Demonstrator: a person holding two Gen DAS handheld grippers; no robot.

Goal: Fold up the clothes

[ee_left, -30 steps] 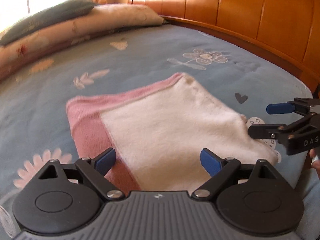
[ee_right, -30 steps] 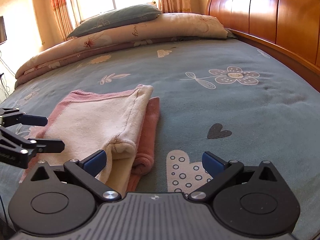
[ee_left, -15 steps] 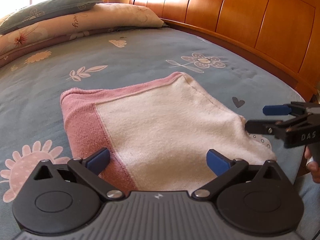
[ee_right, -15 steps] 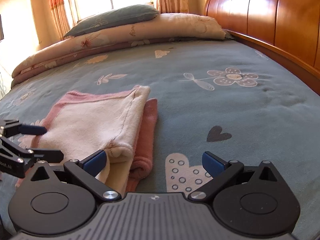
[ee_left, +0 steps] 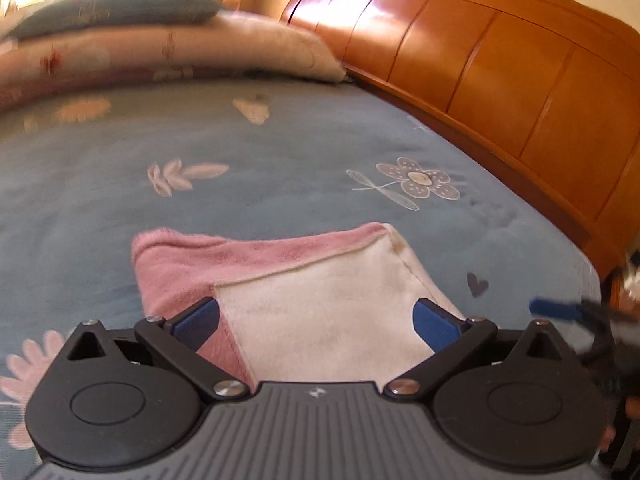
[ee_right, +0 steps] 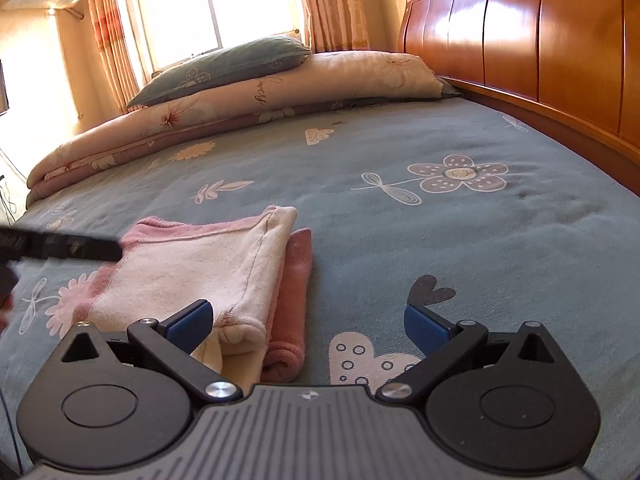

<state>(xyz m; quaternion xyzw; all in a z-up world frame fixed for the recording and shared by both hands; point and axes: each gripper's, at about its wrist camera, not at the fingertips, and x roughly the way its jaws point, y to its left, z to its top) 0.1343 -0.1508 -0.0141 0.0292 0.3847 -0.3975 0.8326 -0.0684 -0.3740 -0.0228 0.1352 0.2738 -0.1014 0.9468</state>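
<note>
The left gripper (ee_left: pixel 316 322) hangs over the folded towel (ee_left: pixel 320 312), jaws spread wide and empty. The right gripper (ee_right: pixel 306 326) gapes empty beside the towel's right edge.

Daylight enters through the window (ee_right: pixel 212 8) at the far end of the room, between the curtains (ee_right: pixel 332 4); the glass is overexposed to plain white. The light is warm and bright throughout. Glare patches sit on the polished wooden headboard (ee_right: pixel 520 28). Shadows on the bed cover (ee_right: pixel 400 240) are soft and short. The right wrist view is sharp across the bed, except for a smeared dark bar at its left edge. The left wrist view shows motion blur: the pillows (ee_left: pixel 120 40) and the printed flowers smear, and its right edge is streaked. Both views bow straight lines outward near the edges.
</note>
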